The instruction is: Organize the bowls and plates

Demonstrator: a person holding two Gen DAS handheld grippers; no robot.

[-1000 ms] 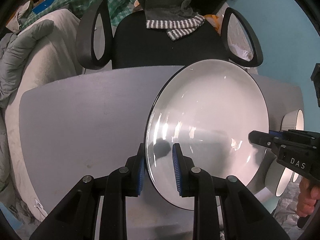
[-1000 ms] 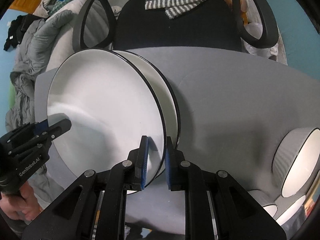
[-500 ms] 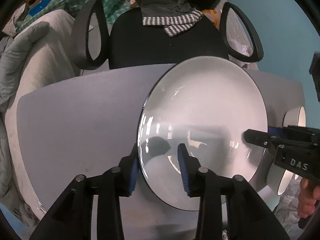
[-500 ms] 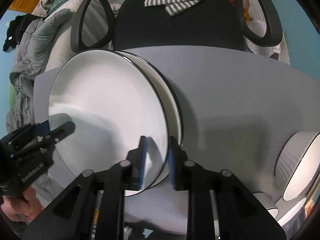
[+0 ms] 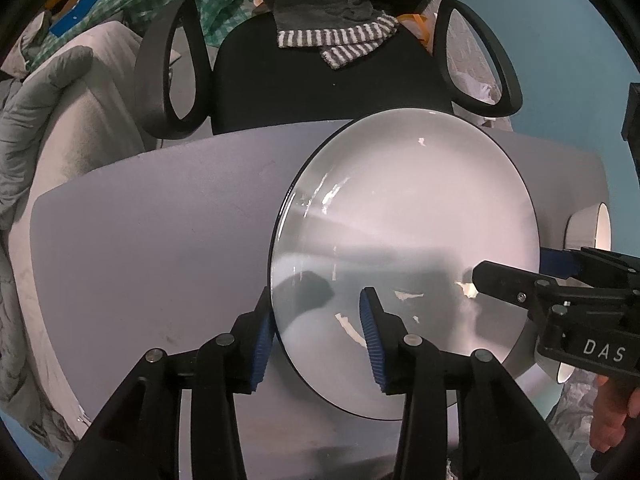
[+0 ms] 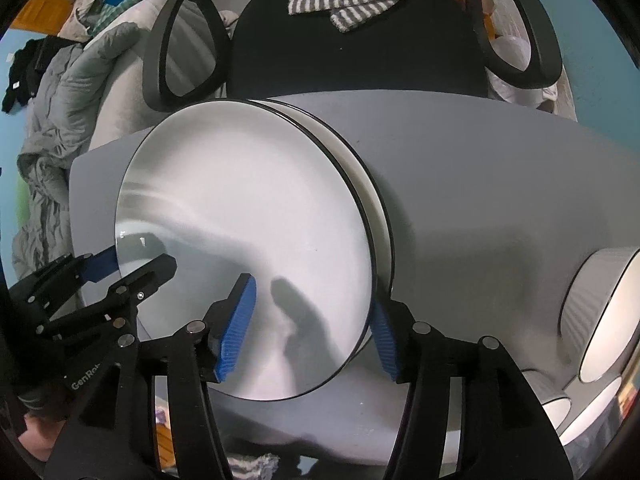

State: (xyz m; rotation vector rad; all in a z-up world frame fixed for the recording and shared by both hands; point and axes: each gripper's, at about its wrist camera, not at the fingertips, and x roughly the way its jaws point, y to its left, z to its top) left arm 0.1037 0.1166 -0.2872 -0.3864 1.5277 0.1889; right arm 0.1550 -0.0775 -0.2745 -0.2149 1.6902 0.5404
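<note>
1. Left tool (image 5: 318, 330), pointing down over the grey surface (image 5: 160, 248): its blue pads (image 5: 370, 332) are spreading, with the left rim of the top plate (image 5: 404, 256) between them and no pad visibly pressing it.
2. Right tool (image 6: 310, 324), also pointing down: its pads (image 6: 236, 328) are spreading wide on either side of the same plate's right rim, clear of it.
3. Top plate, white with a thin dark edge, lies on a second plate (image 6: 368, 184) of the same kind, which shows as a crescent along its right side.
4. Ribbed grey bowls (image 6: 596, 312) with white insides stand at the surface's right end, apart from the plates.
5. Black office chair (image 5: 320, 80) stands behind the surface, a striped cloth (image 5: 340, 40) draped over its seat.
</note>
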